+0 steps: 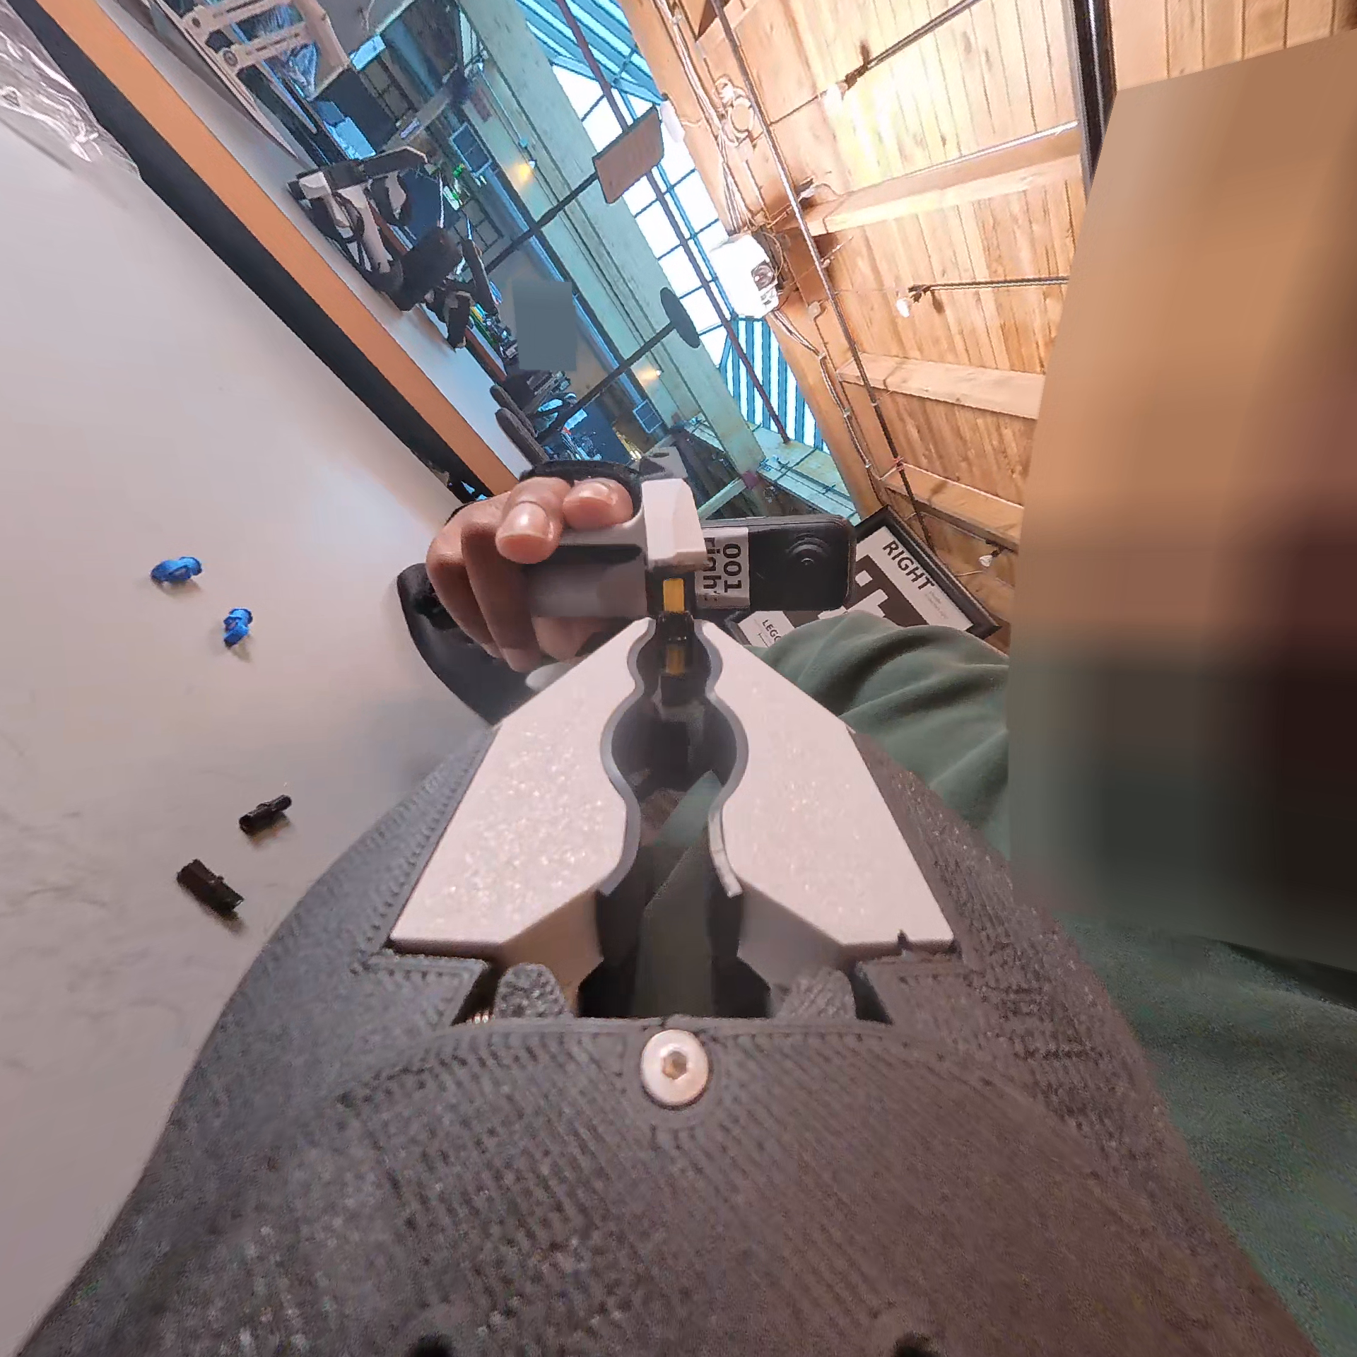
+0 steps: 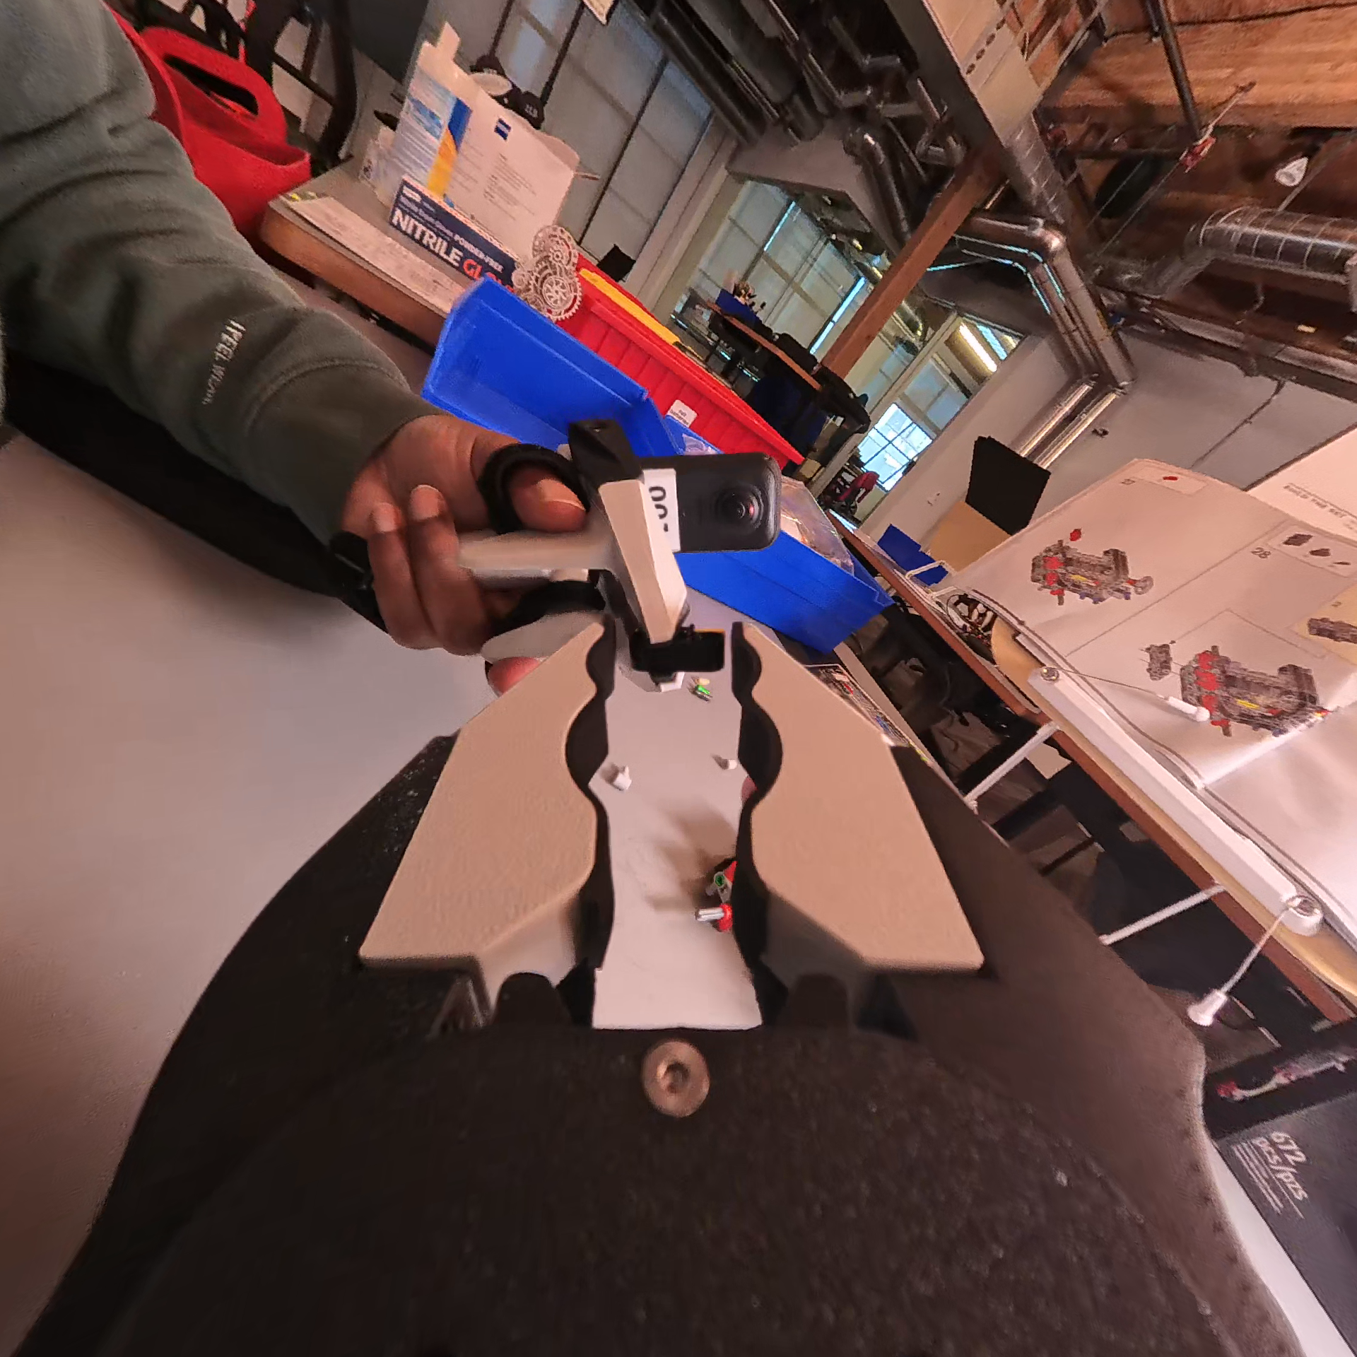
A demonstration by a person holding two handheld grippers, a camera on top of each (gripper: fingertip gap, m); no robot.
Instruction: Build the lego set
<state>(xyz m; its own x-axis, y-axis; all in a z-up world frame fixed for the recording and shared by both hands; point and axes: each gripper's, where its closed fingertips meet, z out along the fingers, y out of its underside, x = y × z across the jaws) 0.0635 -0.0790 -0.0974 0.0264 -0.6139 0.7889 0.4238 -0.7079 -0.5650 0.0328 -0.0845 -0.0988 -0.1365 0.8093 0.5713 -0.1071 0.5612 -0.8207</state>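
Left gripper (image 1: pixel 672 635), lower centre of the left wrist view: grey fingers drawn together to a narrow slot at the tips, clamped on a small black lego piece (image 1: pixel 675 661) with a yellow strip. The piece sits in mid-air above the grey table (image 1: pixel 147 440), just past the frame centre. Right gripper (image 2: pixel 672 642), lower centre of the right wrist view: jaws parted wide, holding nothing. Its tips stand on either side of the same black piece, with a thin gap on the right side; contact on the left side cannot be judged. The 2 grippers meet nose to nose, each gripped by a hand (image 2: pixel 433 543) in a green sleeve (image 2: pixel 183 294). Tabletop seen through the right gripper's gap: 2 small white parts (image 2: pixel 617 776) and, closer, 2 red-tipped pins (image 2: pixel 718 899) hard against the right finger. Left side of the left view: 2 black pins (image 1: pixel 264 813) low and 2 blue pins (image 1: pixel 176 569) higher, spread well apart, with bare surface around them. Beyond that, the table's orange-and-black edge (image 1: pixel 352 308) runs diagonally from the upper left towards centre. In the right view, open grey surface fills the left of the frame. A blue bin (image 2: pixel 529 367) and a red bin (image 2: pixel 661 352) close off the far side just behind the hand, a grey gear assembly (image 2: pixel 551 279) perched at their top. An open instruction booklet (image 2: pixel 1175 624) stands at right on a separate surface, with a dark gap between it and the table.
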